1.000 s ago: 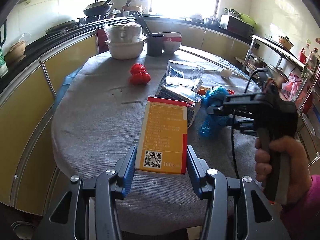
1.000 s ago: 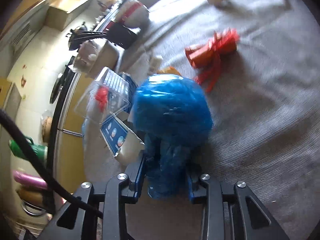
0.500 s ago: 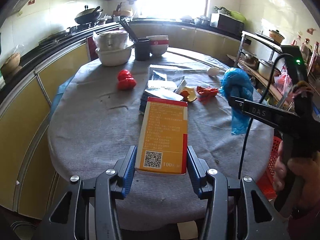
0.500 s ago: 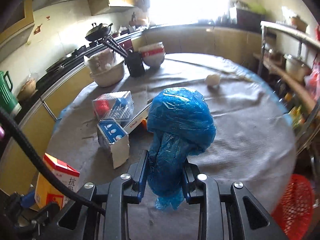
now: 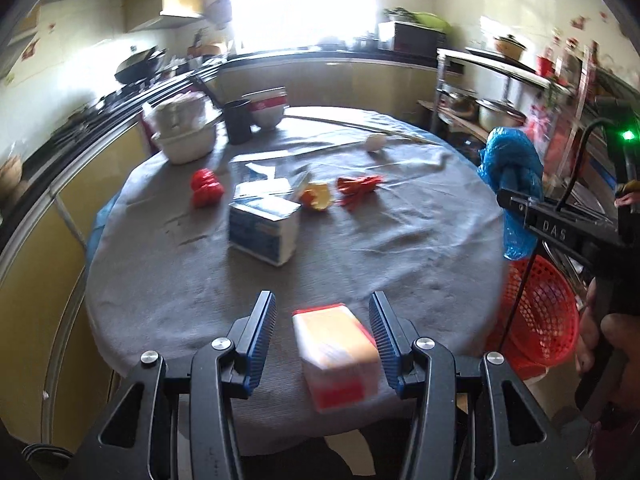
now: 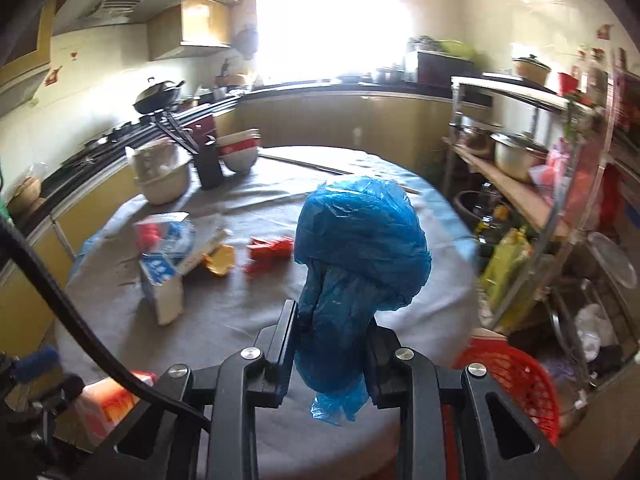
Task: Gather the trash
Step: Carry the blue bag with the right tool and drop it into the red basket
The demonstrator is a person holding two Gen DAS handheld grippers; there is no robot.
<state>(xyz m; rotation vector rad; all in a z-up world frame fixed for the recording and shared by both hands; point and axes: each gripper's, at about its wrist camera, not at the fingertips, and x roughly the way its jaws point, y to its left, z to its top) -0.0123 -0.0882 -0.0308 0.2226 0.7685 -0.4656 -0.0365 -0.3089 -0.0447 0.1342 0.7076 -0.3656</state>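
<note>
The right hand-held gripper (image 6: 330, 354) is clamped on a blue plastic bag (image 6: 360, 248); the left hand-held gripper (image 5: 322, 346) stands apart around an orange box (image 5: 336, 356) above the bench (image 5: 400, 248).

The letters "DAS" stand in pale print on the black side of the right gripper (image 5: 516, 196), seen from the left wrist camera. Print on the orange box (image 5: 335, 354) and on the blue-and-white carton (image 5: 262, 232) is too blurred to read.
</note>
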